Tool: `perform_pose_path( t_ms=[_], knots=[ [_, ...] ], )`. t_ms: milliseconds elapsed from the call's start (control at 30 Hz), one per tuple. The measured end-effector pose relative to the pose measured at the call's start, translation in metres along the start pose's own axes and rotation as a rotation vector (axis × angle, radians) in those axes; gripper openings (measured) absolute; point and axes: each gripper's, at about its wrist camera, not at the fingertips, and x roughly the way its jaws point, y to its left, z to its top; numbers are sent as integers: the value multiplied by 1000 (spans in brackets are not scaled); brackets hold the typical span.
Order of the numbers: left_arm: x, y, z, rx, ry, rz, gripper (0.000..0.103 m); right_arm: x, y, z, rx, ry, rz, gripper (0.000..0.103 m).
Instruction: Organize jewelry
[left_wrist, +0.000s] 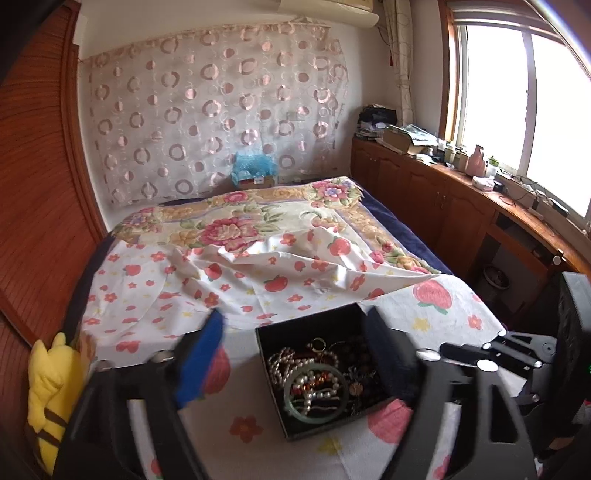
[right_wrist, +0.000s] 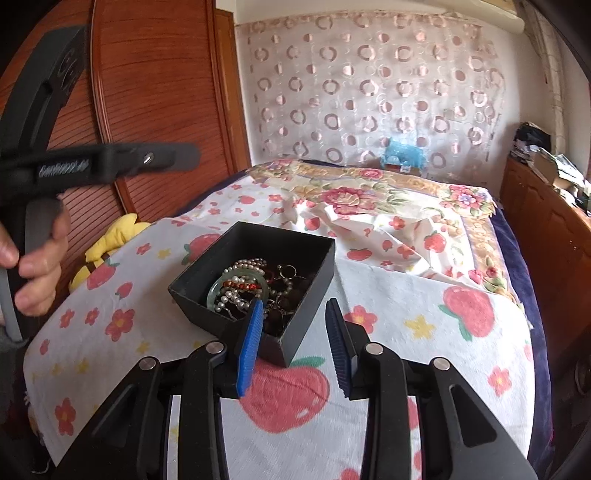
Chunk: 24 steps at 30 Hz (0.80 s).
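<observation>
Yellow plush toy (left_wrist: 51, 391) sits wedged at the far left edge of the bed, well out of the way. Next over, the left gripper (left_wrist: 295, 354) hangs low with its blue-padded fingers (left_wrist: 201, 363) spread wide on either side of the square black cardboard box (left_wrist: 384, 354), probably lining up to steady it. Inside is a tangle of pearl strands (right_wrist: 236, 291), dark beads and a pale green jade bangle (right_wrist: 236, 286). The right gripper (right_wrist: 295, 332) is also apart and empty, one finger over the box's near corner. White strawberry-print cloth (right_wrist: 424, 354) leaves lots of flat room to the right; the bed edge drops off beyond it.
</observation>
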Motion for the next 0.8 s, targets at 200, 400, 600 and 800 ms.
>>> perform_pose_path(
  t_ms=[200,400,600,800],
  knots=[
    [-12,1,-24,-25,15,40,96,-17,1,-9,30,-22,-45,66],
    [-24,1,-52,-40,39,59,96,-35,1,-16,77,-64,-115,98],
    [-53,-2,-77,-61,11,79,96,-62,11,-25,107,-95,-168,101],
    [-84,-6,-89,-64,-20,115,96,-94,29,-24,115,-167,-211,101]
  ],
)
